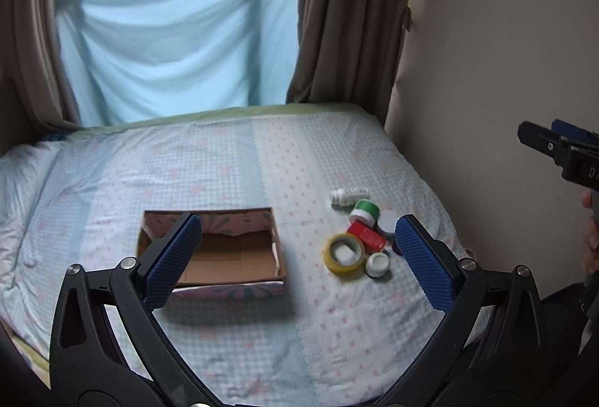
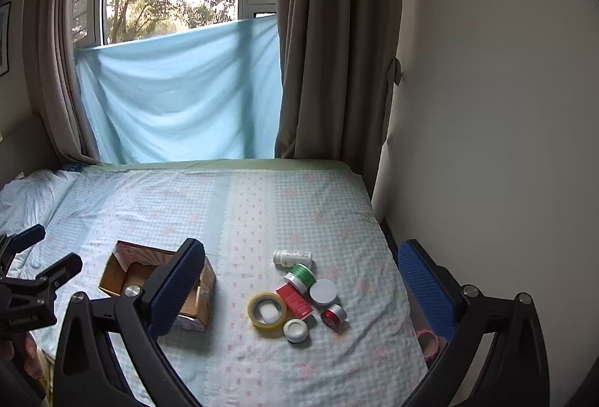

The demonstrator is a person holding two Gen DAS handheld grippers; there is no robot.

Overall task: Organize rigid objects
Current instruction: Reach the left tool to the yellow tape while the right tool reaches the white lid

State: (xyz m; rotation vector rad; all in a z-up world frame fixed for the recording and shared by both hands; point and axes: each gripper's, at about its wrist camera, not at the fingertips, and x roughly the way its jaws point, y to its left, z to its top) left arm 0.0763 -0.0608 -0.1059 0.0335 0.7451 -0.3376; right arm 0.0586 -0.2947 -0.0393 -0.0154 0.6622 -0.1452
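Left gripper [image 1: 299, 249] spread wide, empty, above the bed [image 1: 232, 160]. Open box [image 1: 239, 253] lies left; just right sits a cluster: tape roll [image 1: 345, 253], red carton [image 1: 368, 237], green jar [image 1: 365, 210], white bottle [image 1: 348, 196]. Right gripper [image 2: 299, 291] also wide, empty.

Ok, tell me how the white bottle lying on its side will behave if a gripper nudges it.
The white bottle lies on its side on the bed sheet, so it will probably roll if pushed across its length. The soft sheet may slow it. It looks like small rigid plastic, likely light, and its smooth round body could slip between gripper pads.
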